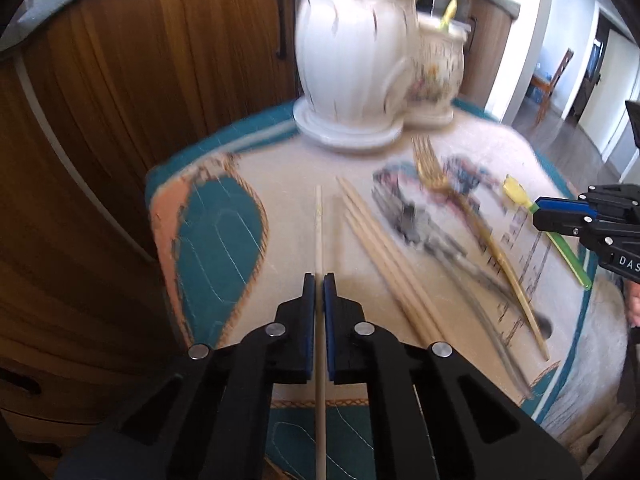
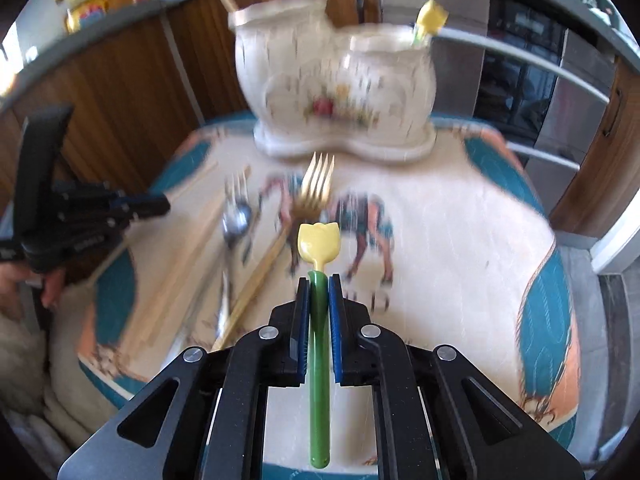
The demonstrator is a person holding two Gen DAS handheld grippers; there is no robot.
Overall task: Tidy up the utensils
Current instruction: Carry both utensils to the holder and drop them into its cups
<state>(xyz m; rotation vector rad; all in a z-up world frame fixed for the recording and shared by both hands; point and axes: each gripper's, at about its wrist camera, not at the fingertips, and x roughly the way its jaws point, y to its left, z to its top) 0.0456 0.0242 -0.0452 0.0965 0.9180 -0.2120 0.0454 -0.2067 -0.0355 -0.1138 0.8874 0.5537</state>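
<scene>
The left hand-held gripper (image 1: 319,280) is clenched on a single wooden chopstick (image 1: 319,232), the stick running straight through the narrow slot between its blue pads and reaching out ahead of the tips over the tabletop (image 1: 280,208), which is covered in a cream cloth with teal and orange patches. Just to the right of that gripper a loose bundle of chopsticks (image 1: 384,256) lies flat on the cloth, angled away; further right lie a grey metal spoon, blurred, and then a gold fork (image 1: 472,216) with its tines pointing toward the far edge. The right hand-held gripper (image 2: 319,280) is grasping a tulip utensil (image 2: 319,240) by its green handle, the yellow tulip-shaped head sticking out just past the fingertips and the handle's end trailing back under the gripper body. Ahead of it and a little left, the gold fork lies on the cloth with its tines toward the ceramic holder (image 2: 340,92), and left of that are the silver spoon (image 2: 236,220) and the chopsticks, all smeared by blur. The holder stands at the far side of the tabletop, straight ahead of both grippers: a white double pot with a flower print, a taller part and a lower part joined on one base. A second yellow tulip head (image 2: 430,16) pokes out of the lower part, and a pale stick leans out of the taller one. Wooden cabinet doors (image 1: 140,80) stand behind.
</scene>
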